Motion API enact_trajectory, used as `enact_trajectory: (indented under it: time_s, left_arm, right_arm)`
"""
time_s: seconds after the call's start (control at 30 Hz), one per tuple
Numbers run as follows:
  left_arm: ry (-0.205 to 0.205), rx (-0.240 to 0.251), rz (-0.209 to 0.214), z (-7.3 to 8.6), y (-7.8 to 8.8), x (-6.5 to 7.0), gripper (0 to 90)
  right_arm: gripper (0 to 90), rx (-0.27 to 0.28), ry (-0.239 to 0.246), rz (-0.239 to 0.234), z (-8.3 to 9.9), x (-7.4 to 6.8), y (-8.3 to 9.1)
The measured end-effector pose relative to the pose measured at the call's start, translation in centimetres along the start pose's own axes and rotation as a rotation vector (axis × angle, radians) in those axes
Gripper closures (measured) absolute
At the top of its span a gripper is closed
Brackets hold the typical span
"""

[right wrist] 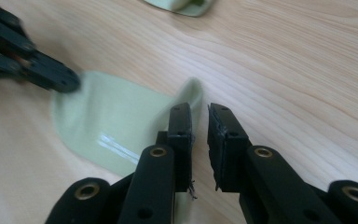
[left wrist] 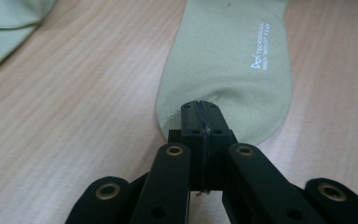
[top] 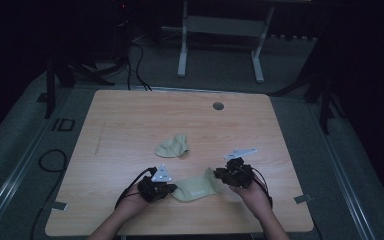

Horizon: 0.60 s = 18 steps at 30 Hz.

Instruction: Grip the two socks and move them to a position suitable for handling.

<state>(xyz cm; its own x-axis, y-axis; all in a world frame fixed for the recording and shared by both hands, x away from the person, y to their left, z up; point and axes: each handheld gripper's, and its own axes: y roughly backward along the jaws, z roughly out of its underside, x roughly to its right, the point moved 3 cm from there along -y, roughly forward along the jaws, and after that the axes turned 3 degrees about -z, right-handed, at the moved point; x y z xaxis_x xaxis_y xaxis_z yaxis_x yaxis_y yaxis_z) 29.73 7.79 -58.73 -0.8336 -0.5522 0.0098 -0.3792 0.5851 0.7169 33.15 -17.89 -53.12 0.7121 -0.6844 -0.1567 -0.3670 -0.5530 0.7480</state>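
This sock [top: 196,189] near the front edge of the table [top: 130,115] looks light, limp and thin, so I judge it will sag and fold unless I pinch it at both ends. My left tongs [left wrist: 199,109] are clamped tight on its toe end. My right tongs [right wrist: 199,114] stand a narrow gap apart at the other end, gripping nothing, one jaw touching the cloth.

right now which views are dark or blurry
High view: dim overall, room behind nearly black. Left gripper view: evenly lit, the sock and its lettering sharp. Right gripper view: the sock smeared with a glare streak, the other hand-held gripper blurred.
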Motion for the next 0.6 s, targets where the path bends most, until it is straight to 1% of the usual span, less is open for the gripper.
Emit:
enact_trajectory:
  time_s: [0.03,0.07,0.1,0.13,0.2,0.23,0.27,0.3,0.37,0.4,0.43,0.47,0.53,0.57,0.6]
  left_arm:
    - [0.005,0.003,0.006,0.0,0.0,-0.2,89.5]
    - [0.005,0.003,0.006,0.0,0.0,-0.2,89.5]
    - [-0.001,0.006,0.006,0.0,0.0,-0.2,89.4]
    - [-0.002,0.006,0.005,0.0,0.0,-0.3,89.3]
    - [-0.006,-0.006,-0.015,-0.1,0.1,-0.2,88.9]
    - [-0.001,-0.01,-0.03,-0.2,0.2,-0.1,86.1]
    - [0.01,-0.008,-0.032,-0.3,0.4,0.0,84.9]
    - [0.017,0.004,-0.02,-0.6,0.7,0.2,84.9]
    - [0.012,0.024,-0.021,-1.2,1.2,0.9,85.2]
    - [0.012,0.024,-0.021,-1.2,1.2,0.9,85.3]
    - [0.008,0.021,-0.003,-1.6,1.1,1.6,85.3]
    - [0.012,0.013,0.001,-1.6,0.9,1.9,86.5]
    - [0.016,-0.016,0.014,-1.4,0.3,1.9,86.5]
    - [0.023,-0.029,0.014,-1.1,0.1,1.8,87.4]
    - [0.033,-0.038,0.019,-0.9,-0.1,1.7,88.6]
  right_arm:
    - [78.6,0.005,-0.011,0.001,0.1,0.4,0.2]
    - [78.6,0.005,-0.011,0.001,0.1,0.4,0.2]
    - [75.5,0.009,-0.017,0.0,0.0,0.6,0.4]
    - [75.5,0.012,-0.015,-0.001,-0.1,0.6,0.5]
    - [75.6,0.015,-0.011,0.003,-0.2,0.5,0.6]
    - [76.3,0.02,-0.004,0.006,-0.4,0.4,0.7]
    - [79.6,0.022,0.008,0.004,-0.6,0.2,0.8]
    - [81.7,0.021,0.018,0.004,-0.7,0.1,0.9]
    - [86.2,0.025,0.032,0.008,-0.8,-0.2,0.8]
    - [86.2,0.025,0.032,0.008,-0.8,-0.2,0.8]
    - [87.4,0.023,0.039,0.005,-0.9,-0.4,0.8]
    - [89.2,0.01,0.066,0.007,-0.8,-0.7,0.3]
    - [89.4,-0.016,0.075,-0.003,-0.4,-0.7,-0.7]
    - [89.4,-0.032,0.08,-0.002,-0.2,-0.6,-1.2]
    - [89.4,-0.046,0.074,-0.002,0.1,-0.4,-1.6]
